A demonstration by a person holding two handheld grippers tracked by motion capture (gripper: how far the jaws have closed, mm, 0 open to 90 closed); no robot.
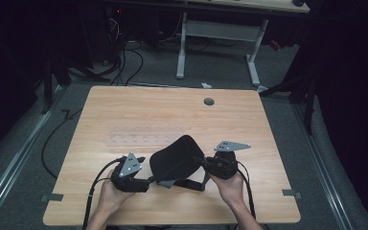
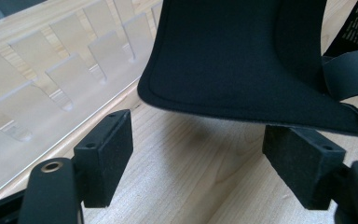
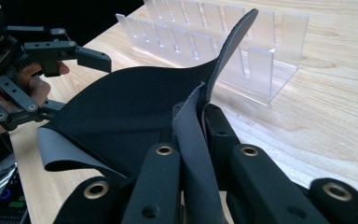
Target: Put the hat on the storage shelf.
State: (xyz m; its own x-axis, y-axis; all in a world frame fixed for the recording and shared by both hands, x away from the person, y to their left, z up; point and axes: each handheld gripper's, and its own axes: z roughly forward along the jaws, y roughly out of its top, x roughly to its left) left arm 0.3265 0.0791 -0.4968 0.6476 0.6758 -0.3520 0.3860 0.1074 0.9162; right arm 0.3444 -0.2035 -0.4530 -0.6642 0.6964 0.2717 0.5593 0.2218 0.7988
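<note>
The right gripper point(image 3: 200, 116) pinches one edge of the soft black neoprene pad with straps point(image 1: 175, 160), raised over the light wooden table point(image 1: 124, 110) near the clear ridged acrylic rack point(image 3: 223, 42), so the open left gripper point(image 2: 198, 140) should probably close on the stitched rim.

The table point(image 1: 124, 110) has a light wood-grain top with a round grey cable port point(image 1: 209, 101) near its far edge. Grey tape tabs point(image 1: 51, 197) sit at both near corners. The floor point(image 1: 220, 72) is dark grey carpet. Beyond the table stands a desk frame with white legs point(image 1: 181, 52). Black cables point(image 1: 124, 62) lie tangled on the floor to the far left. A metal rail point(image 1: 9, 167) runs along each side. The surroundings are dark; light falls mainly on the table.
</note>
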